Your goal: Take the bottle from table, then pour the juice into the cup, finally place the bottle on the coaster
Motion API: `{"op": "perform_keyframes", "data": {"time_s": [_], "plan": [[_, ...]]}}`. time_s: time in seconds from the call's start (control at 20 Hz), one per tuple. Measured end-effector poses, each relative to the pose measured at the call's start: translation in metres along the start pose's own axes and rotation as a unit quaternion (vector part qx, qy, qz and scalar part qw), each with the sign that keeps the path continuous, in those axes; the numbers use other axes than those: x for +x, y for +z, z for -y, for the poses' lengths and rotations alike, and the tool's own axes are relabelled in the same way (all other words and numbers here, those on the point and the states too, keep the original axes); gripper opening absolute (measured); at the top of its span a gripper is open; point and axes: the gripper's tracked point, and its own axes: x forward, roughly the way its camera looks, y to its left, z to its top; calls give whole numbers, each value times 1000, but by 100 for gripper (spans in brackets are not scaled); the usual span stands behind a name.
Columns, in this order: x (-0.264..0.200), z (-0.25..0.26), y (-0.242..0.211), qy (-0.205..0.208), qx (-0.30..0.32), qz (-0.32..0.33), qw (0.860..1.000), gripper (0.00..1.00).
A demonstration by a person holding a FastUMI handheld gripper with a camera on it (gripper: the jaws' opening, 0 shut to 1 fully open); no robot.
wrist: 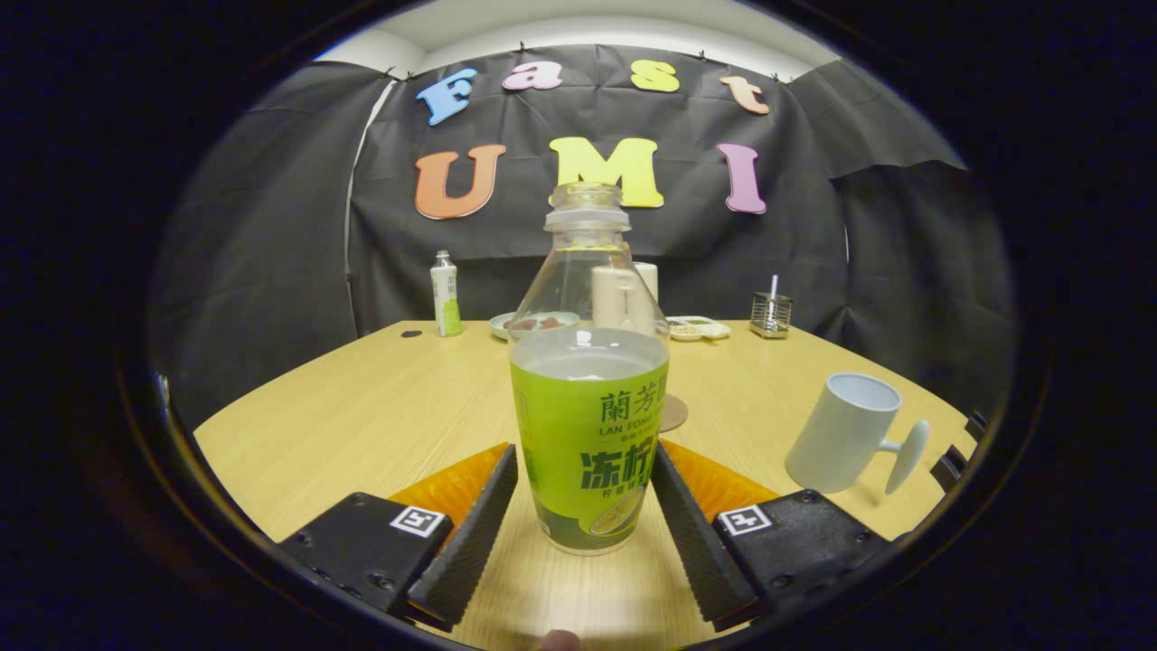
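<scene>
Jaws wide apart, flanking the uncapped juice bottle [587, 398] standing upright on the table [362, 416]; white cup [845, 434] near the right edge, coaster [673, 413] just behind the bottle.

ribbed fingers [479, 533], black screwed mounts, square tag markers, orange housings

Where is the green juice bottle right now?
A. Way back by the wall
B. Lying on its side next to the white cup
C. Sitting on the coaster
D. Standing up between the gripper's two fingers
D. The bottle stands upright on the table between the fingers of the gripper, which sit on either side of it; whether they press on it is unclear. The white cup stands apart, off to the right.
</scene>
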Motion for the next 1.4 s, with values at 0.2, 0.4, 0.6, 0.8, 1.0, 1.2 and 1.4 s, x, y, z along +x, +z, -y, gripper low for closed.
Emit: {"op": "perform_keyframes", "data": {"time_s": [0.2,0.4,0.6,0.8,1.0,1.2,1.4], "plan": [[-1,0,1,11,13,-6,1000,83],[-2,0,11,20,40,-12,999,82],[-3,-5,39,35,91,2,995,81],[1,-10,71,55,181,14,982,81],[3,-9,89,75,282,17,956,80],[9,-4,94,90,387,9,917,80],[9,0,96,106,475,4,873,80]]}}
